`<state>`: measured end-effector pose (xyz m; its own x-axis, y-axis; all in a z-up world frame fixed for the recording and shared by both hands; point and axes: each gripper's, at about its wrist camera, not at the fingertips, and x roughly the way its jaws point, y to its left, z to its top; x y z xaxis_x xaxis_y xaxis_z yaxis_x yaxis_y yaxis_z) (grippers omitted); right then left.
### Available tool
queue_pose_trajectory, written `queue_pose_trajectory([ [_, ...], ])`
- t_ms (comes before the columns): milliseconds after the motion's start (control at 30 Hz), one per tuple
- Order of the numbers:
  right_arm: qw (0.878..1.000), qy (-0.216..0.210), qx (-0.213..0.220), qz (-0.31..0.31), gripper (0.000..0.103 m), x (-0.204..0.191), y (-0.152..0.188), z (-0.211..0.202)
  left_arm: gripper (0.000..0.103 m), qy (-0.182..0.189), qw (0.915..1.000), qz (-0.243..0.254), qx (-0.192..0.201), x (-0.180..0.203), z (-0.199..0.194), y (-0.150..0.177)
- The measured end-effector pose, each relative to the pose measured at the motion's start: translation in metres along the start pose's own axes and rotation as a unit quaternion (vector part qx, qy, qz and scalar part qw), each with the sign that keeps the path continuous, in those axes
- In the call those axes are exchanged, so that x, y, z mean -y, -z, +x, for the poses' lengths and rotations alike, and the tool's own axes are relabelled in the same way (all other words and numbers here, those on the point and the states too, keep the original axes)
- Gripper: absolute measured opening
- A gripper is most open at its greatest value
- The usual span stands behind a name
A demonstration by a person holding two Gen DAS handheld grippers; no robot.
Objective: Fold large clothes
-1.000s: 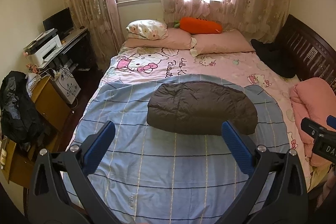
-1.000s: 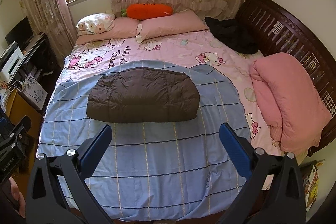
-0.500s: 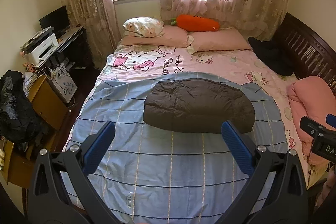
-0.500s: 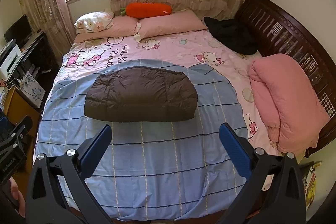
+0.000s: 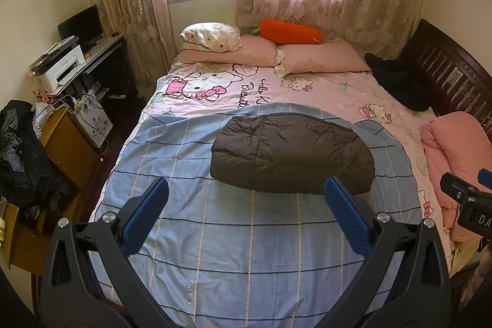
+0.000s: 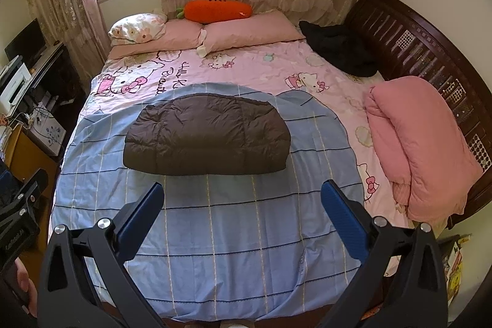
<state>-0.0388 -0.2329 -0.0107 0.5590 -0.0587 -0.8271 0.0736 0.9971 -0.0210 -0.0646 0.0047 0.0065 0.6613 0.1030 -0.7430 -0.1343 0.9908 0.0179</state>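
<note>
A dark brown padded jacket (image 5: pixel 292 154) lies folded into a compact bundle on a blue checked sheet (image 5: pixel 246 235) in the middle of the bed; it also shows in the right wrist view (image 6: pixel 207 137). My left gripper (image 5: pixel 246 189) is open and empty, held above the near part of the sheet, short of the jacket. My right gripper (image 6: pixel 241 195) is open and empty, also short of the jacket. The right gripper's body shows at the right edge of the left wrist view (image 5: pixel 467 205).
A pink Hello Kitty bedsheet (image 6: pixel 246 66), pink pillows (image 6: pixel 249 31) and an orange carrot cushion (image 6: pixel 216 9) lie beyond. A folded pink quilt (image 6: pixel 418 137) and a black garment (image 6: pixel 341 51) lie at the right by the wooden headboard (image 6: pixel 430 51). A desk with a printer (image 5: pixel 58 66) stands on the left.
Both grippers have drawn back and risen slightly from the bed, so the jacket sits a little farther off. Both stay open and empty.
</note>
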Motion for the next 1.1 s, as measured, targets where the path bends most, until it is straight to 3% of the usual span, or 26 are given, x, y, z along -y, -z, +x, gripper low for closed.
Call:
queue_pose_trajectory([
  [833,1.0,-0.007,-0.021,0.001,0.102,-0.015,0.0,0.019,0.101,0.0,0.9998,-0.013,-0.016,-0.003,0.012,0.001],
  [933,1.0,-0.009,-0.022,0.003,0.102,-0.015,0.001,0.02,0.101,0.021,0.9993,-0.013,-0.026,-0.001,0.016,0.0],
  [1033,1.0,-0.008,-0.016,0.0,0.102,-0.017,0.0,0.018,0.101,0.065,0.9972,-0.029,-0.022,-0.003,0.015,-0.001],
  [1100,1.0,-0.006,-0.014,-0.004,0.102,-0.017,-0.001,0.018,0.101,0.059,0.9973,-0.038,-0.023,-0.005,0.015,-0.001],
])
